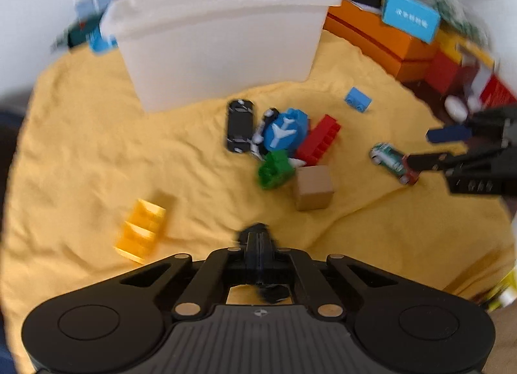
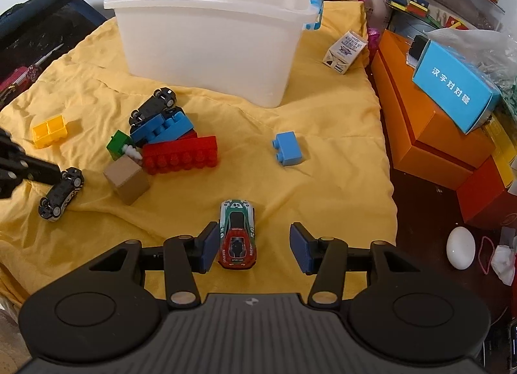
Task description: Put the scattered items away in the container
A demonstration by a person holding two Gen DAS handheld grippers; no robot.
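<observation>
Green-and-red toy car (image 2: 237,233) sits between spread right gripper (image 2: 255,246) pads; left gripper (image 1: 260,238) pinches black car (image 2: 61,193)

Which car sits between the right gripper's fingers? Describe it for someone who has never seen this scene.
Start at the white bin on the yellow cloth, then come toward the right gripper. Between its open fingers lies the green-and-red racing car; the other toy cars are black.

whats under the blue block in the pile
The blue block lies on the red block, with a black car leaning on its far side. A white piece sticks out beside the green block. Anything deeper under the pile is covered.
</observation>
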